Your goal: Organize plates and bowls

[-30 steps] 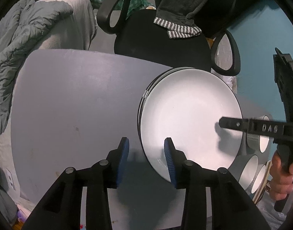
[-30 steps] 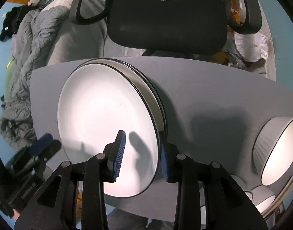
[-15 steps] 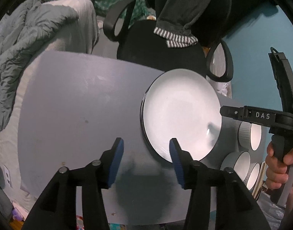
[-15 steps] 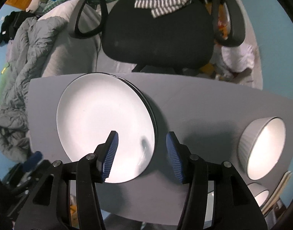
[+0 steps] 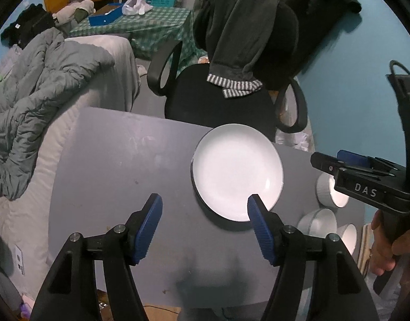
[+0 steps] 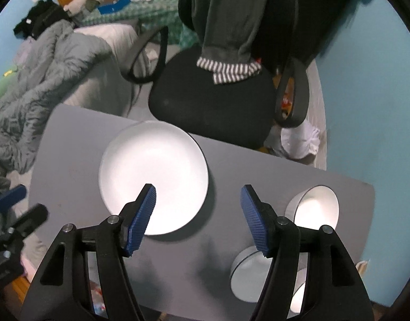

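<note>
A stack of white plates with dark rims [image 5: 237, 171] [image 6: 154, 176] lies on the grey table [image 5: 119, 165] [image 6: 247, 165]. White ribbed bowls [image 5: 332, 191] [image 6: 314, 208] stand at the table's right end, with more bowls [image 6: 247, 278] nearer the front edge. My left gripper [image 5: 205, 203] hangs high above the table just left of the plates, its jaws opening, nothing between them. My right gripper [image 6: 198, 194] hovers above the plates' right edge, jaws opening too and holding nothing. The right gripper [image 5: 360, 176] and a hand [image 5: 387, 246] also show in the left wrist view.
A black office chair [image 5: 223, 101] [image 6: 218, 101] draped with dark clothing stands behind the table. A bed with a grey quilt [image 5: 38, 93] lies to the left. A blue wall [image 6: 365, 93] is on the right. The table's left half [image 5: 103, 187] is bare.
Both grippers have risen away from the plate stack and opened wider. The plates look smaller and lie free on the table.
</note>
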